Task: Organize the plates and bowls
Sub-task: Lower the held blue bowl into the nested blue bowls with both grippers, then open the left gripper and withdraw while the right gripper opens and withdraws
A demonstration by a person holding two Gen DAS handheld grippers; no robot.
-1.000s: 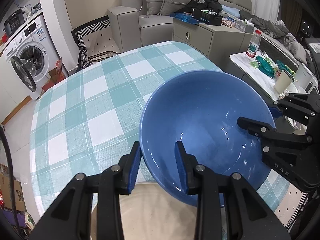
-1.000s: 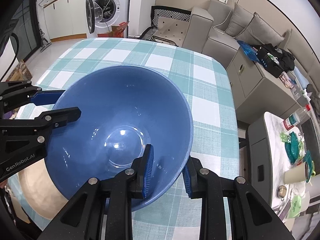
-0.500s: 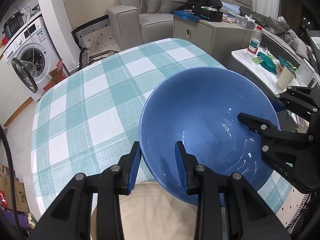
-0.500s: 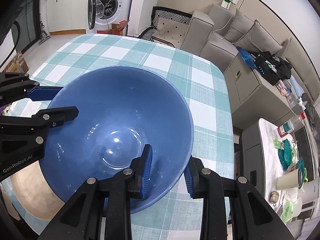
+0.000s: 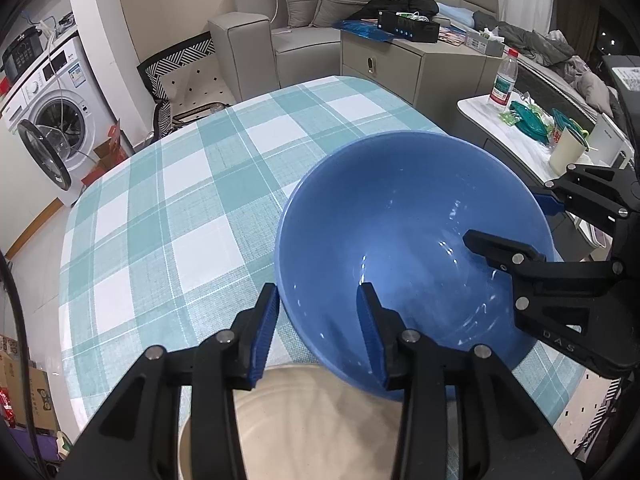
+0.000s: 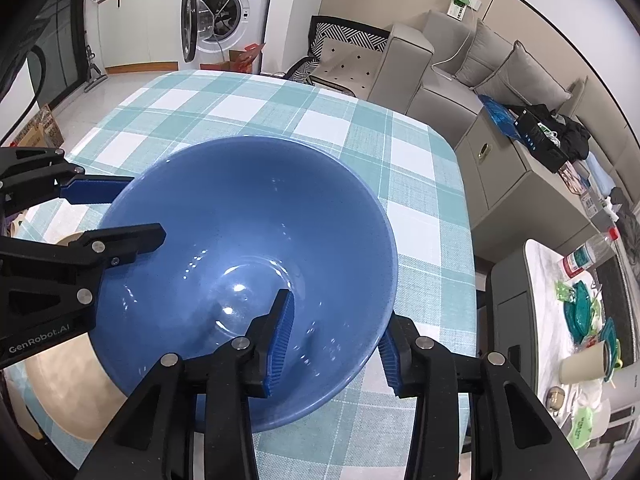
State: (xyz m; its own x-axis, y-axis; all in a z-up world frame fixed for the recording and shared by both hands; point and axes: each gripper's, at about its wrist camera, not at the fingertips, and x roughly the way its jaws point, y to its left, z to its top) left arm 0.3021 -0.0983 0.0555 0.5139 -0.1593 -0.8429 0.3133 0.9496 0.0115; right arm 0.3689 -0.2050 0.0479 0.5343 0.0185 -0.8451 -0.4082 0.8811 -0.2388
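A large glossy blue ceramic bowl [image 5: 412,240] sits on the bench with the teal-and-white checked cloth [image 5: 168,216], its base overlapping a flat cream-coloured plate [image 5: 320,412] at the bench's near edge. The left claw [image 5: 318,332] straddles the bowl's near rim, one blue pad inside and one outside; its jaws are opening, with a visible gap on both sides of the rim (no longer pressing). The right claw [image 6: 334,344] straddles the rim on the opposite side and its jaws are opening too, pads clear of the wall. A grey sofa [image 6: 448,64] and white washing machine [image 6: 224,12] stand beyond the bench.
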